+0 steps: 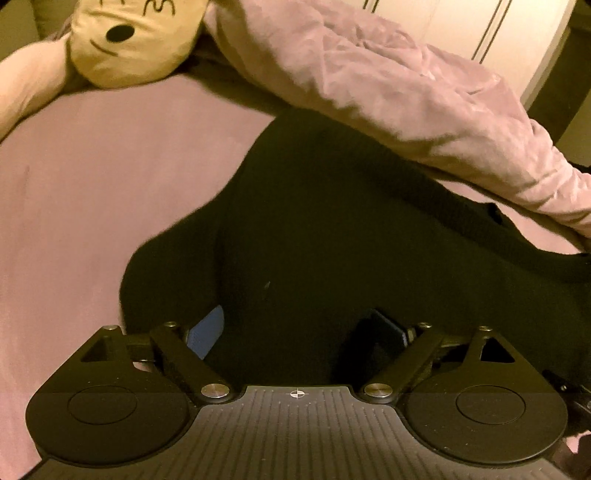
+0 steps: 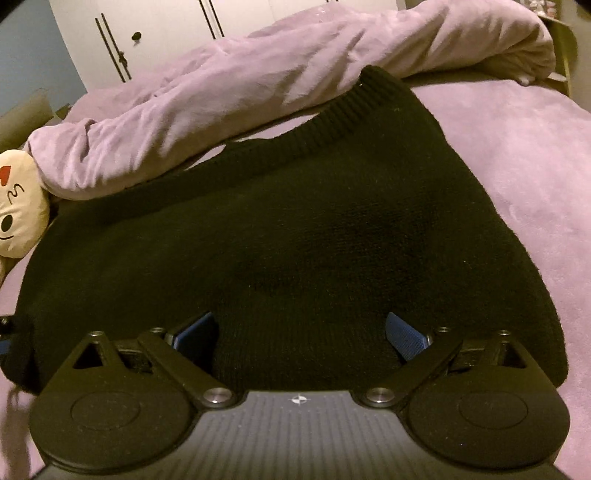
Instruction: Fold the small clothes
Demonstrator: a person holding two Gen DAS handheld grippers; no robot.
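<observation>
One bed [image 2: 517, 155] filled both views, covered in a soft mauve sheet, with a rumpled pink duvet [image 2: 258, 85] heaped along its far side. Beyond the duvet stood white wardrobe doors [image 2: 155, 33] with dark vertical handles. A cream plush toy [image 1: 136, 40] with a black nose lay at the bed's far corner, beside the duvet. The black knitted garment [image 2: 314, 229] lay spread on the sheet, its ribbed edge [image 2: 332, 122] running up toward the duvet and its far corner touching it. The left hand-held gripper [image 1: 299, 328] hung low over the dark knit with blue-padded fingers wide apart, clamping nothing. The right hand-held gripper [image 2: 301, 332] likewise stood spread over the near edge of the garment, pads clear of the cloth.
</observation>
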